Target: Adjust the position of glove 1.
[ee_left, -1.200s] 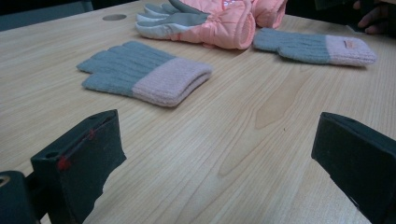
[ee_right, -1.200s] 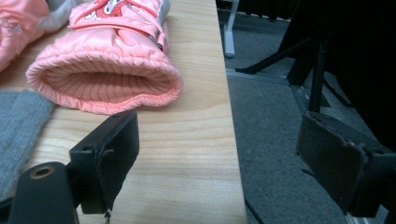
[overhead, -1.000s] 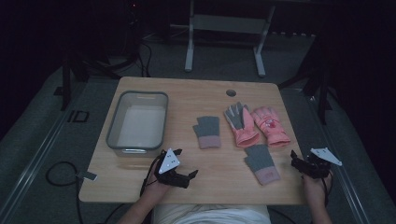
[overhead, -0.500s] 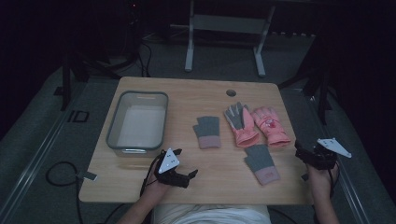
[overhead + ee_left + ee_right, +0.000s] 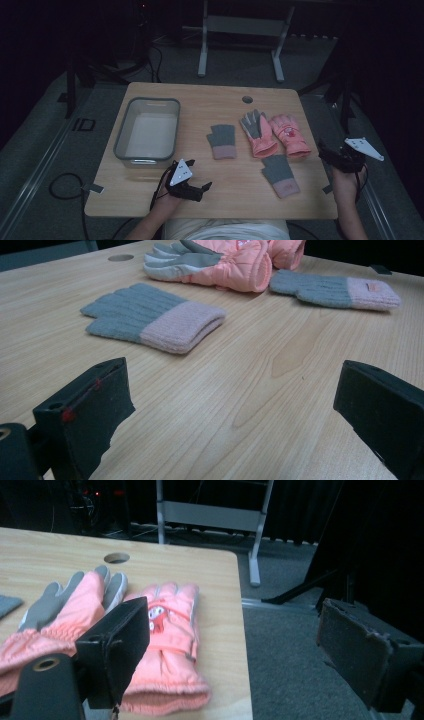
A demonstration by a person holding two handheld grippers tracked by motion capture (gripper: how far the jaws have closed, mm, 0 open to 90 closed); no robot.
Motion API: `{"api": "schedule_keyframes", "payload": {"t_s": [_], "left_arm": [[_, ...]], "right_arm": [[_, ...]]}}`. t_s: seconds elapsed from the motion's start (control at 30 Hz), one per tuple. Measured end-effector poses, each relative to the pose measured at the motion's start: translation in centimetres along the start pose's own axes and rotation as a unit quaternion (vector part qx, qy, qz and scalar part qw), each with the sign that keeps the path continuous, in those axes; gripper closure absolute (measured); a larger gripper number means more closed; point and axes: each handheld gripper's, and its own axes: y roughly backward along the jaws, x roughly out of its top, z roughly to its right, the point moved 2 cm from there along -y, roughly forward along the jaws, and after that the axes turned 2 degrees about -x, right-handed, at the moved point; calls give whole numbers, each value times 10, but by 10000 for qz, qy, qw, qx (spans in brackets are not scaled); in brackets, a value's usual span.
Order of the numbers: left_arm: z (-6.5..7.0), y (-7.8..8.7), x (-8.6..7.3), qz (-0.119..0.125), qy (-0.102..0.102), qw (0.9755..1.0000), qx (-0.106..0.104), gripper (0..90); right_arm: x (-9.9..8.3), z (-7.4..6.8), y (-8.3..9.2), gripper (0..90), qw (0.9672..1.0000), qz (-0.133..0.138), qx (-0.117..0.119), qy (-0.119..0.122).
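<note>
Dark lab or recording studio, not a home. 1 bare wooden table with a cable hole on grey carpet. Metal stand legs behind it, black surroundings, loose cables on the floor.

Dim room, grey carpet floor, metal frame legs beyond wooden table.
</note>
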Motion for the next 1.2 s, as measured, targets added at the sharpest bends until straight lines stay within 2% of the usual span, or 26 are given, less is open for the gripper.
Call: {"api": "schedule_keyframes", "payload": {"t_s": [0.37,0.5,0.77,0.93,1.07,1.2], "left_arm": [[0,0,0,0,6,10000,-2,16],[0,0,0,8,-4,10000,0,16],[0,0,0,23,14,10000,-12,16],[0,0,0,24,13,10000,-18,16],[0,0,0,16,33,10000,-32,16],[0,1,0,22,30,10000,-29,16]], "right_arm": [[33,-15,0,139,9996,256,118,37],[47,-28,-3,139,9991,316,226,191],[57,-50,-12,134,9981,228,359,444],[61,-62,-18,130,9973,167,529,485],[64,-75,-24,128,9960,103,621,641],[66,-85,-26,129,9954,129,701,636]]}}
